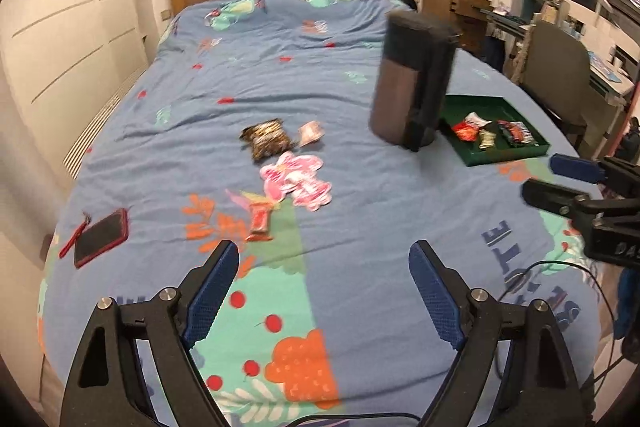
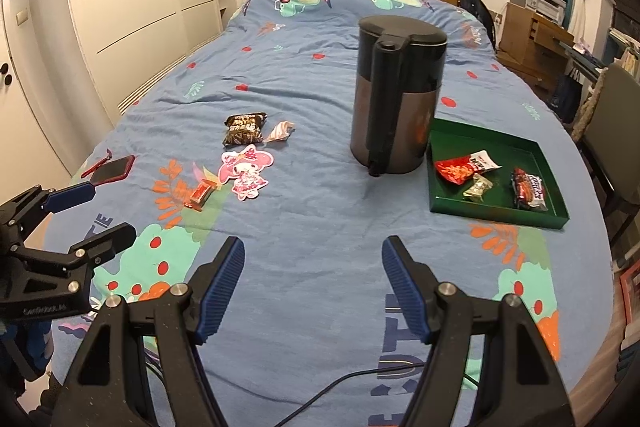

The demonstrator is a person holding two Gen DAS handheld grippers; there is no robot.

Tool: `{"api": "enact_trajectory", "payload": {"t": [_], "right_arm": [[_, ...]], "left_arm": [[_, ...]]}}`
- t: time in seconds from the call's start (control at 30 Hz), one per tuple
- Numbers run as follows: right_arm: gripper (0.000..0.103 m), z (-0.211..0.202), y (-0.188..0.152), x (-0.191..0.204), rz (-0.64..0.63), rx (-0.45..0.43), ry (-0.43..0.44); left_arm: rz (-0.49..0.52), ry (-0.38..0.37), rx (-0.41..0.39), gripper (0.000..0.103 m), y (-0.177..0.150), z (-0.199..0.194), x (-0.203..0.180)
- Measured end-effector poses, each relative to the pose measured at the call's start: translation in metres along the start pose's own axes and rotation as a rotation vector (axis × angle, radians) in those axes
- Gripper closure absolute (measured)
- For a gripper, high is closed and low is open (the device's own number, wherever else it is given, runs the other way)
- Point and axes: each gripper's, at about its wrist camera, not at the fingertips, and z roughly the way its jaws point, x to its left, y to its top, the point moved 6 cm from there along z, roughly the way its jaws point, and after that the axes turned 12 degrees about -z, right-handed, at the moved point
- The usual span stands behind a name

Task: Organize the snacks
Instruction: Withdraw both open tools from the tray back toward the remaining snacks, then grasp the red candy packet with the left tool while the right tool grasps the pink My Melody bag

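A green tray (image 2: 448,205) (image 1: 472,157) lies on the bed at the right and holds a red packet (image 2: 454,169), a small gold candy (image 2: 478,189) and a dark red bar (image 2: 530,189). Loose on the bedspread to the left lie a dark brown packet (image 2: 244,129) (image 1: 266,139), a small pink-white wrapper (image 2: 282,131) (image 1: 310,131), a pink character packet (image 2: 244,171) (image 1: 298,179) and a small red-orange candy (image 2: 200,193) (image 1: 260,221). My left gripper (image 1: 324,291) (image 2: 90,211) is open and empty over the bed's near end. My right gripper (image 2: 312,287) (image 1: 560,177) is open and empty too.
A tall grey and black kettle (image 2: 396,91) (image 1: 412,79) stands on the bed just left of the tray. A red-cased phone (image 2: 112,169) (image 1: 100,237) lies near the bed's left edge. A wardrobe is on the left, a desk and chair (image 2: 612,147) on the right.
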Motion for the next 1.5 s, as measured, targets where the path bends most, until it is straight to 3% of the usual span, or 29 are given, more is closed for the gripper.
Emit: {"api": "enact_trajectory", "payload": {"t": [0.33,0.5,1.17,1.5], "right_arm": [[0.000,0.030,0.004,0.015,-0.018,0.032,0.037],[0.000,0.048,0.007,0.025,-0.039,0.051,0.059],[0.000,0.137,0.034,0.062,-0.123,0.124,0.157],[0.000,0.194,0.047,0.074,-0.161,0.165,0.190]], "left_arm": [[-0.087,0.088,0.043,0.020,-0.008,0.027,0.061],[-0.100,0.115,0.051,0.020,-0.006,0.038,0.074],[-0.102,0.130,0.148,0.020,-0.005,0.102,0.089],[-0.099,0.096,0.190,0.020,-0.004,0.143,0.086]]}}
